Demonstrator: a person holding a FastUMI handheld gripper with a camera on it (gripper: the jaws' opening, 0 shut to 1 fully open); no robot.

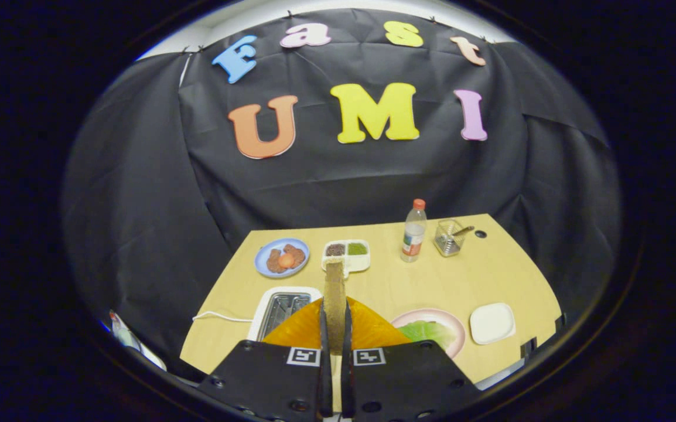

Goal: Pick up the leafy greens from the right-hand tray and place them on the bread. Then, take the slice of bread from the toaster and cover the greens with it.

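Observation:
My gripper (334, 331) is shut on a slice of brown bread (334, 281), held upright and edge-on between both fingers, high above the table. The white toaster (267, 305) sits below and just left of the fingers, its two slots showing. Right of the fingers lies a pink plate (455, 328) with a leafy green (429, 333) on it. Whether bread lies under the leaf I cannot tell. My right finger hides the plate's near left part.
A white square tray (492, 322) lies right of the pink plate. Along the far edge of the wooden table (508, 275) stand a blue plate (262, 265) of cookies, a divided tray (347, 253), a bottle (413, 231) and a clear holder (449, 237). The toaster's cord (221, 317) runs left.

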